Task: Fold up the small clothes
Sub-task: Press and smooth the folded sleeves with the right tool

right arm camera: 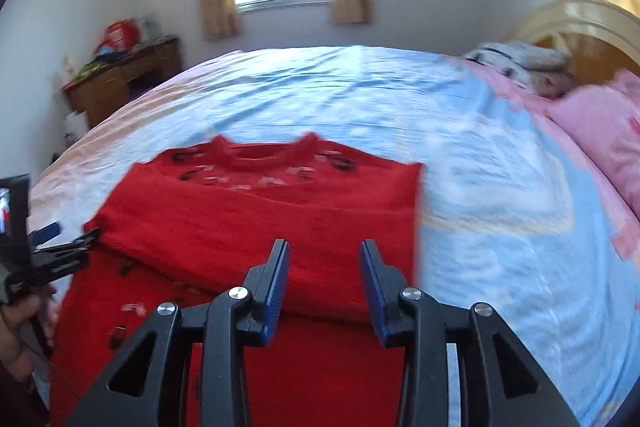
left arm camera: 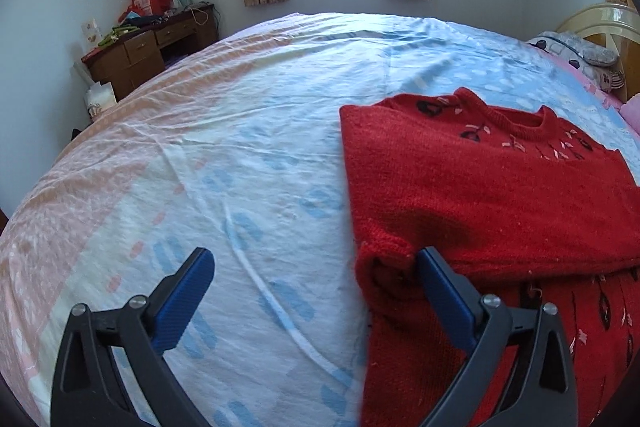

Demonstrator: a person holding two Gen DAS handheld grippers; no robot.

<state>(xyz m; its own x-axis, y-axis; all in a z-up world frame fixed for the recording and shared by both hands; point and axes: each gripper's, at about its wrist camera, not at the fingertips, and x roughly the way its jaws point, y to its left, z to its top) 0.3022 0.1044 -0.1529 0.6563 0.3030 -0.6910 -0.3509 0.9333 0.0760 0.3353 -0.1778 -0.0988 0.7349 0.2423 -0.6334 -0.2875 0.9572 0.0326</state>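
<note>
Red sweater (left arm camera: 500,187) folded on bed (left arm camera: 240,147); L gripper (left arm camera: 316,263) wide apart, R gripper (right arm camera: 324,255) seemingly part-open, empty.

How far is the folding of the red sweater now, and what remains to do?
Done: the red sweater lies on the bed sheet with its sides turned in and one flap folded across the body. In hand: nothing; the left gripper is wide open at the sweater's edge, and the right gripper is open above it. Left, probably: one more fold to make it compact.
</note>
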